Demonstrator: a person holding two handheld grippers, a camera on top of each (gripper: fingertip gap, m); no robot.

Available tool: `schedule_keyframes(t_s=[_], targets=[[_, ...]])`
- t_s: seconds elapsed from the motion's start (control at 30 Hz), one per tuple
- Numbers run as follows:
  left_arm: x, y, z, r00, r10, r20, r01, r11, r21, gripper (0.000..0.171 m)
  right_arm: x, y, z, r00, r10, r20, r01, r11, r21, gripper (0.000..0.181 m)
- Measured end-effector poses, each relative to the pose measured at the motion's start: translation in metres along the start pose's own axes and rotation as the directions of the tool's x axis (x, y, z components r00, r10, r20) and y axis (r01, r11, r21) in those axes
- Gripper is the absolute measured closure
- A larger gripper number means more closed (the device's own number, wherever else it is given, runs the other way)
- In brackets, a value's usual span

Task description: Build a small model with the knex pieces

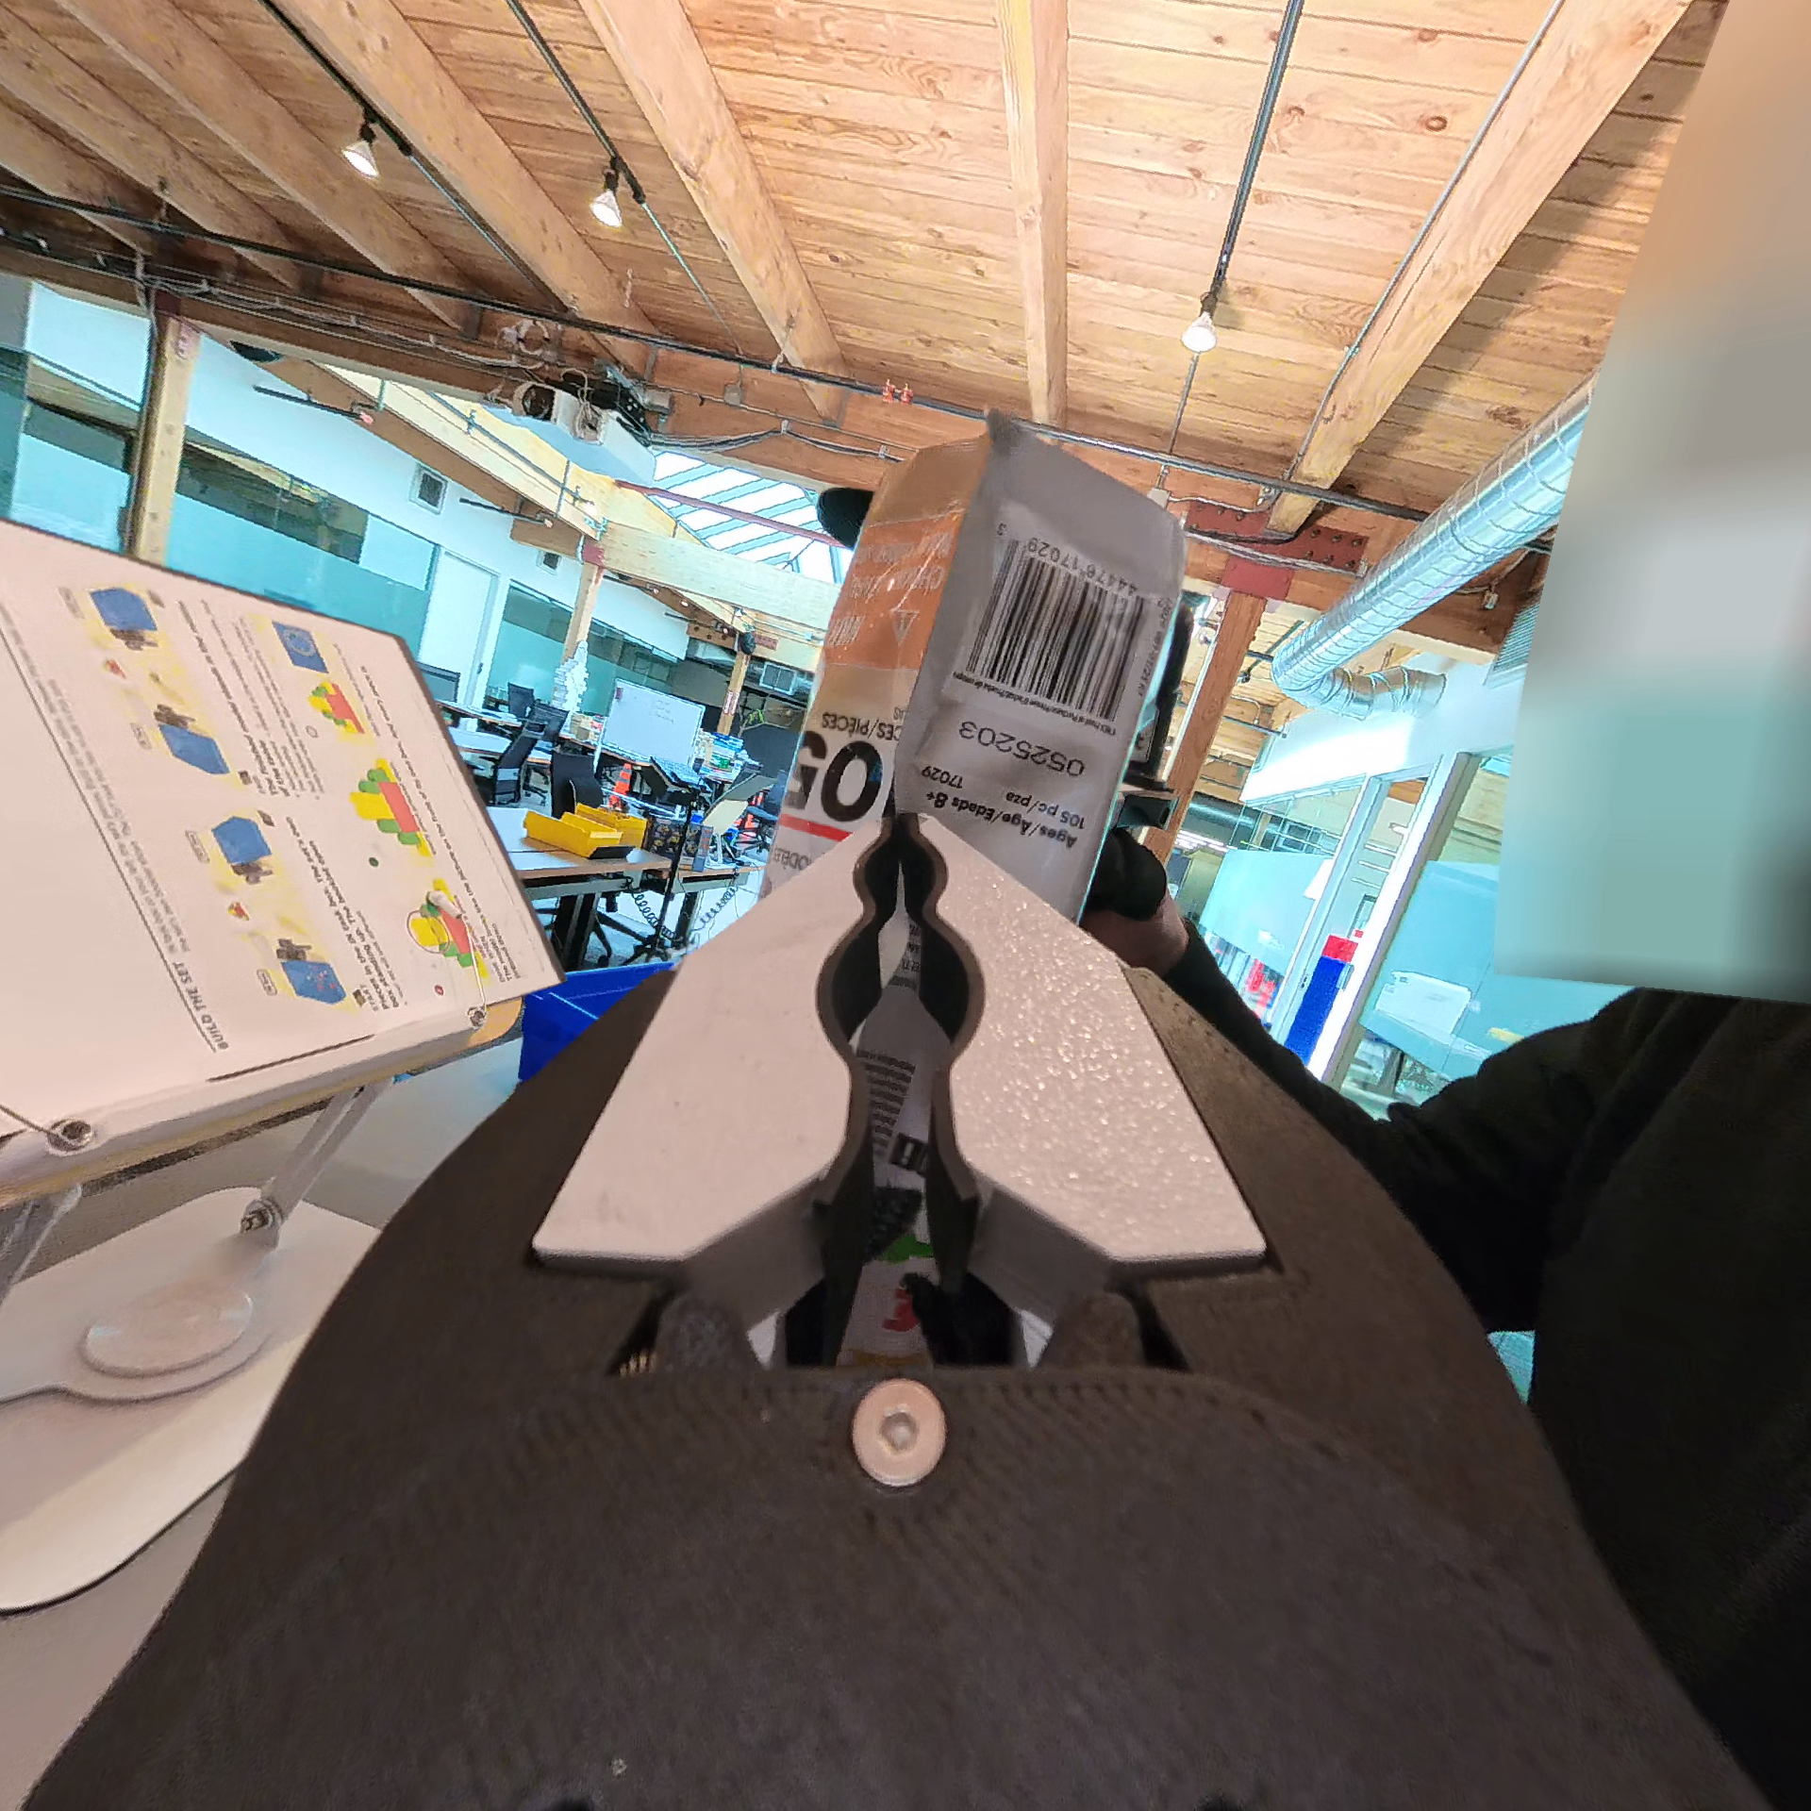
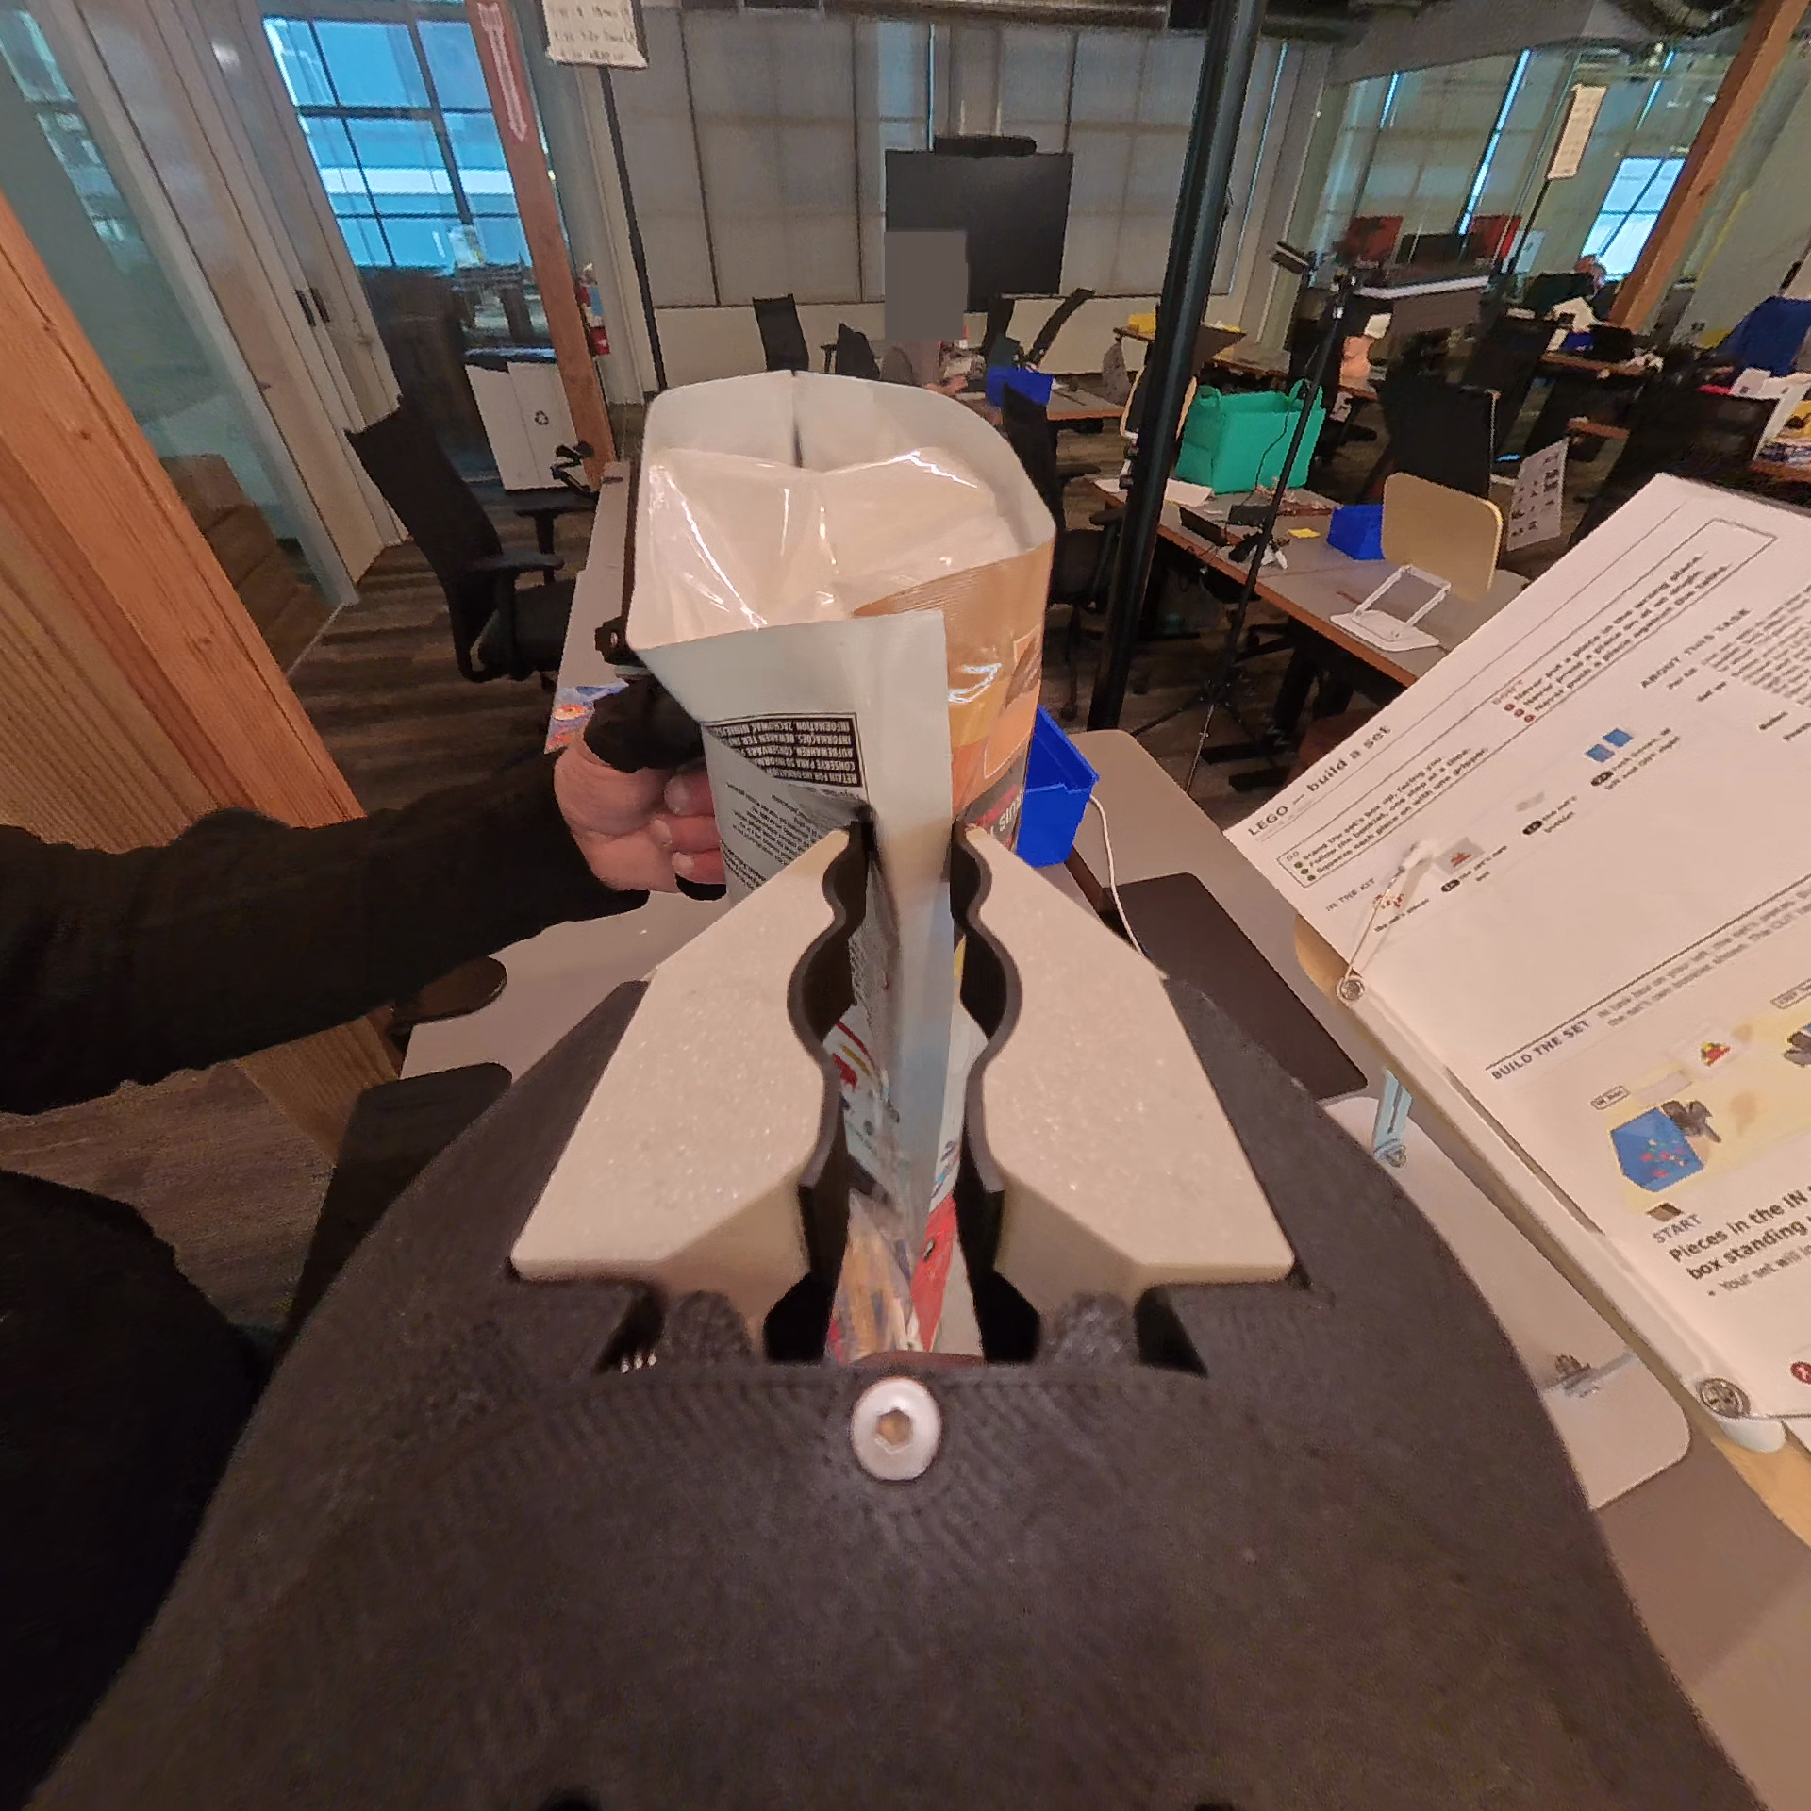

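Both hand-held grippers grip one bag. The left hand-held gripper [image 1: 897, 833] is closed on an edge of the bag [image 1: 1019, 666], whose long axis runs straight ahead of the fingers — barcode side facing the camera, bag raised toward the ceiling. The right hand-held gripper [image 2: 906, 833] is clamped on another panel of the same bag [image 2: 833, 549], on the side opposite the left one; the open mouth gapes beyond its tips, a clear inner bag inside. A hand [image 2: 637, 813] sits just left of the bag. An instruction sheet [image 2: 1568, 882] on a stand lies right of the bag — over the table [image 2: 1127, 794].
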State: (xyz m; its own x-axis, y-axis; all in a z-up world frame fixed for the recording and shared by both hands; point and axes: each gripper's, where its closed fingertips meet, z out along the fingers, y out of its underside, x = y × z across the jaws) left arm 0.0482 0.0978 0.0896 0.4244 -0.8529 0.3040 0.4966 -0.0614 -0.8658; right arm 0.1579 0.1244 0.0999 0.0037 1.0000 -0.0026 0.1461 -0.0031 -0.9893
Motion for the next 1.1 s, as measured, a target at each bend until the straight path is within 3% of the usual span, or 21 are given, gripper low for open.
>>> schedule_keyframes(t_s=[0.37,0.63,0.83,0.97,1.1], targets=[[0.027,-0.025,0.026,0.997,0.054,-0.055,-0.056,0.998,-0.024,0.171,0.0,-0.041,-0.02,0.998,-0.045,-0.032,0.048,0.995,0.082,0.165],[0.011,0.012,0.027,1.0,0.007,-0.025,-0.01,0.995,-0.102,0.171,-0.005,-0.003,-0.036,1.0,0.014,-0.009,-0.013,0.997,0.072,0.174],[0.006,0.049,0.039,0.992,-0.099,-0.079,0.082,0.978,-0.192,0.147,0.003,0.014,-0.057,0.992,0.122,0.013,-0.123,0.986,0.115,0.178],[0.008,0.059,0.046,0.99,-0.087,-0.114,0.062,0.977,-0.206,0.161,-0.009,0.01,-0.066,0.999,0.035,0.007,-0.036,0.993,0.112,0.18],[0.03,0.053,0.052,0.982,0.051,-0.183,-0.08,0.985,-0.154,0.17,-0.022,0.007,-0.082,0.997,-0.067,0.041,0.061,0.988,0.144,0.181]])
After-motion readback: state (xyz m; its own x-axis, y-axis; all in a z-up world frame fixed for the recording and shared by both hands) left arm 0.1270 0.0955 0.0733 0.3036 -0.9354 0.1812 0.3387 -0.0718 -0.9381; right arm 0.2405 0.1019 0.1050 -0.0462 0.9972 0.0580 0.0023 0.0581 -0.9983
